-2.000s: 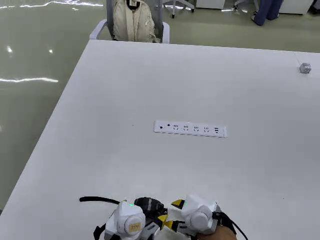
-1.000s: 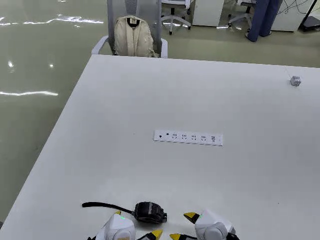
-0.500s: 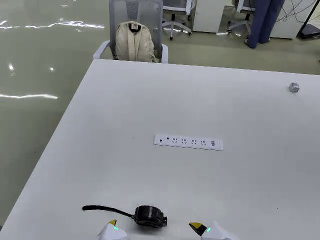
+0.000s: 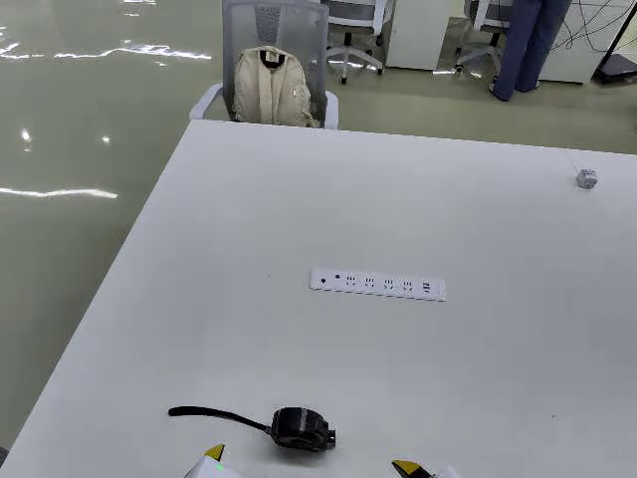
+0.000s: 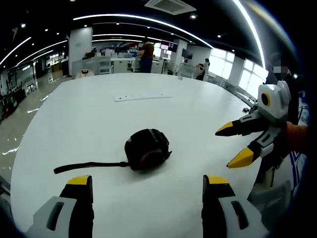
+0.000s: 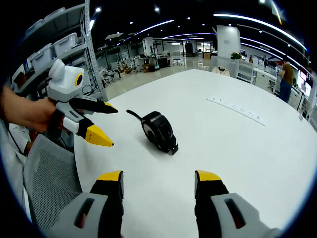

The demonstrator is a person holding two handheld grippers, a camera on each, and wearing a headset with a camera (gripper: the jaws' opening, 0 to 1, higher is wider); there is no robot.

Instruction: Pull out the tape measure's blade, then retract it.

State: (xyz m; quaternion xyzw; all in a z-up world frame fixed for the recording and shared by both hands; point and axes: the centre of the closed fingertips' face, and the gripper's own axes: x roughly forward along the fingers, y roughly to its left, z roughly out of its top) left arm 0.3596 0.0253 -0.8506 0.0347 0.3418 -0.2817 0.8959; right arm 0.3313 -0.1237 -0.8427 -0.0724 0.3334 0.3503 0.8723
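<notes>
Two units released, jaws apart: left claw [image 5: 147, 181] and right claw [image 6: 159, 175]; tape measure [image 5: 147, 148] lies on the surface [image 5: 99, 114] just ahead of both, untouched

Open-plan office or lab hall. Large white tabletop [image 4: 249, 219] with a power strip [image 4: 377, 285], a mesh office chair [image 4: 274, 20] hung with a beige backpack [image 4: 269, 88] at the far end, glossy greenish floor [image 4: 80, 149], more swivel chairs [image 4: 353, 20] beyond. Overhead, black ceiling [image 5: 124, 7] with long light strips [image 5: 148, 20]; to one side, metal shelving [image 6: 74, 44] stacked with storage bins [image 6: 42, 52].
</notes>
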